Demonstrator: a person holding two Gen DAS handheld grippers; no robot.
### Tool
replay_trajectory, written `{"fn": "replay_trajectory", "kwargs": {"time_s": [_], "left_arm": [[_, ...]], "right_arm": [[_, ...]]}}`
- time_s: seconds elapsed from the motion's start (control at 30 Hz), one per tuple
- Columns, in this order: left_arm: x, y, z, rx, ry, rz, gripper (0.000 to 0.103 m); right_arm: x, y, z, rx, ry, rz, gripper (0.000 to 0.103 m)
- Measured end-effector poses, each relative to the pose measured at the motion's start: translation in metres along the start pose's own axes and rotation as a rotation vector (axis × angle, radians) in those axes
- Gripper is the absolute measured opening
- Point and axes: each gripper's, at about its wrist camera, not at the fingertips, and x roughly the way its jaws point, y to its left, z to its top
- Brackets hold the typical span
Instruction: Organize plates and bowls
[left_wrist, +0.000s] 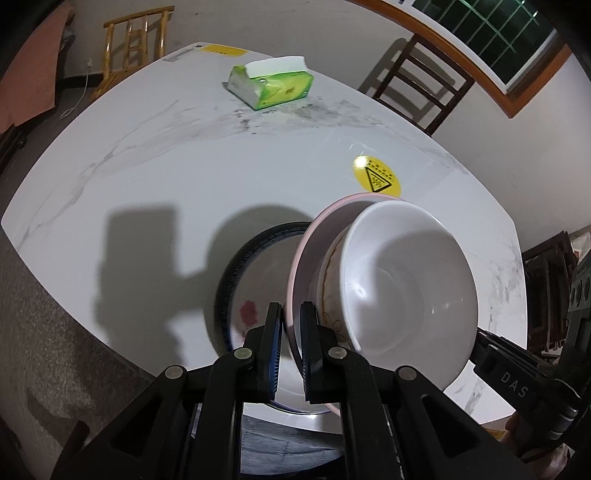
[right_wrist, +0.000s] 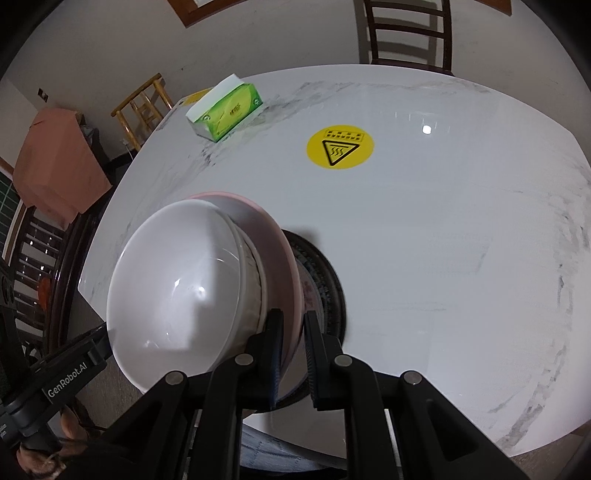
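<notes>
now both tongs, left tongs (left_wrist: 291, 317) and right tongs (right_wrist: 293, 325), are clamped on opposite edges of the pink plate (left_wrist: 301, 266), which carries two nested bowls (left_wrist: 399, 284). the stack hangs level between them, just over the dark-rimmed plate (left_wrist: 231, 280) on the worktop (left_wrist: 147, 166). that plate lies directly beneath, so i'd guess straight down is the next move.

Two plates (left_wrist: 306, 258) (left_wrist: 236, 273), two nested bowls (left_wrist: 410, 280), one tissue pack (left_wrist: 271, 83), one yellow sticker (left_wrist: 376, 179) and two chairs (left_wrist: 135, 44) are counted.
</notes>
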Motion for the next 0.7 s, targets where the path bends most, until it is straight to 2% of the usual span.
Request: {"fn": "replay_trajectory", "kwargs": {"time_s": [0.4, 0.7], "left_arm": [[0.015, 0.018, 0.003, -0.021, 0.028, 0.006, 0.006], [0.019, 0.021, 0.004, -0.007, 0.021, 0.005, 0.006]], "right_arm": [[0.024, 0.009, 0.001, 0.001, 0.042, -0.007, 0.012], [0.029, 0.009, -0.001, 0.002, 0.038, -0.013, 0.012]]}}
